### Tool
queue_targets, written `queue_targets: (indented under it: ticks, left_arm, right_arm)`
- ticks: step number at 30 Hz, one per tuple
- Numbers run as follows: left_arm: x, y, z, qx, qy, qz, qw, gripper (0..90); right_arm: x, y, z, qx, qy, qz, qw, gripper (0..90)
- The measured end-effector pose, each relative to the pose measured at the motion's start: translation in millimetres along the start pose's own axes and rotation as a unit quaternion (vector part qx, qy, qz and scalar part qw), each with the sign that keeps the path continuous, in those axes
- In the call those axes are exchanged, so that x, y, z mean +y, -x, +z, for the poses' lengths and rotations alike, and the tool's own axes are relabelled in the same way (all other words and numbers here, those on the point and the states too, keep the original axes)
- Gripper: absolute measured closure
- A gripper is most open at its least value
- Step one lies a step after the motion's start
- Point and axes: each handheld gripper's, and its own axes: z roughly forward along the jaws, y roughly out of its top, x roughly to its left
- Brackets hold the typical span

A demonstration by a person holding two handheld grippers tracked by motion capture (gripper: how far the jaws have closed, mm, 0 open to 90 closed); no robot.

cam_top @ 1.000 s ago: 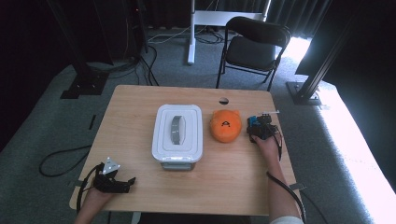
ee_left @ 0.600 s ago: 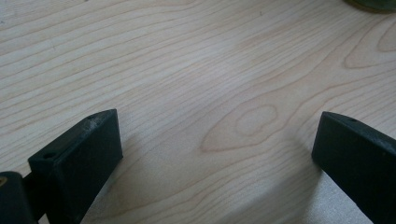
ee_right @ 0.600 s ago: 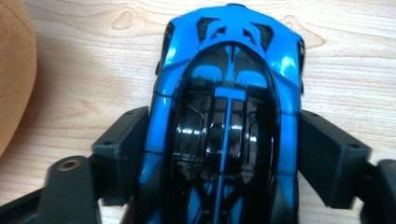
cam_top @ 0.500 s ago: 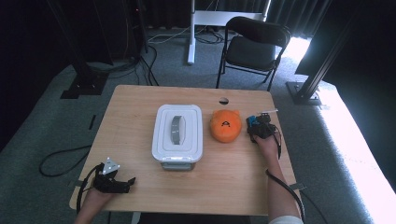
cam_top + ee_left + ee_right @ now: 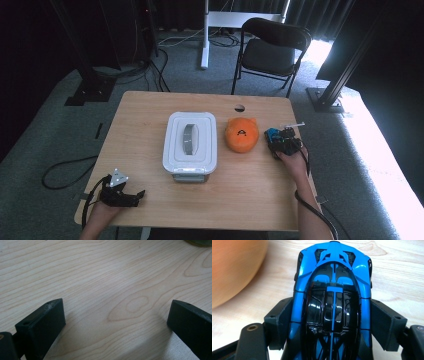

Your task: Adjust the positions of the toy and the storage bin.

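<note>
step in hand, as i read it: pick-up of the glossy blue-and-black toy car (image 5: 333, 302). the right gripper (image 5: 334, 322) has just been closing and now has the car between its jaws, one black pad on each flank at mid-body, looks like contact on both sides, so grasping the car. nose of the car points away from the gripper, tail runs back between the jaws toward the gripper body. grip sits on the wider middle section, roughly centred side to side.

in the high view the right gripper (image 5: 286, 144) and the car (image 5: 273, 135) are at the right side of the light wooden table (image 5: 150, 110), just beside the round orange plush cushion with a small face (image 5: 242, 134), not touching it as far as i can tell. the white plastic storage box with a grey handle on its lid (image 5: 192, 145) is further left, lid on.

left gripper (image 5: 122, 196) rests at the near left corner of the table, jaws spread wide with bare wood between them, holding nothing.

next move, my guess: lift the car clear of the table without dragging it into the cushion. if it's headed for the box, the lid needs to come off, a job for the free left gripper. glossy shell may slip, so keep the squeeze firm and level.
</note>
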Motion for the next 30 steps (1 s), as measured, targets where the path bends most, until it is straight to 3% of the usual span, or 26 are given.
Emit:
queue_targets:
  ticks: [6, 13, 14, 18, 21, 23, 25, 30]
  left_arm:
    - [0.0, 0.0, 0.0, 0.0, 0.0, 0.0, 1.0, 2.0]
    - [0.0, 0.0, 0.0, 0.0, 0.0, 0.0, 1.0, 2.0]
    - [0.0, 0.0, 0.0, 0.0, 0.0, 0.0, 1.0, 2.0]
    - [0.0, 0.0, 0.0, 0.0, 0.0, 0.0, 1.0, 2.0]
    - [-0.1, 0.3, 0.0, 0.001, 0.0, -0.001, 1.0, 1.9]
    - [-0.1, 0.2, -0.2, 0.001, -0.001, -0.001, 1.0, 2.0]
    - [-0.1, 0.2, -0.1, 0.001, 0.0, -0.001, 1.0, 1.9]
    - [-0.1, 0.2, -0.1, 0.001, 0.0, -0.001, 1.0, 2.0]
  right_arm:
    - [-27.6, -11.4, -27.4, 0.029, 0.002, -0.022, 0.9993, 25.3]
    - [-56.1, -24.7, -58.9, 0.044, 0.024, -0.05, 0.9975, 25.3]
    - [-60.7, -27.5, -65.3, 0.041, 0.025, -0.062, 0.9969, 25.3]
    - [-76.7, -30.1, -84.2, 0.04, 0.025, -0.071, 0.9964, 25.3]
    - [-89.3, -30.5, -94.4, 0.051, 0.024, -0.078, 0.9954, 25.3]
    - [-98.2, -29.8, -98.1, 0.063, 0.01, -0.075, 0.9951, 25.3]
    - [-107.7, -31.8, -100.5, 0.057, 0.0, -0.089, 0.9944, 25.3]
    - [-126.6, -30.5, -105.4, 0.066, -0.008, -0.083, 0.9943, 25.4]
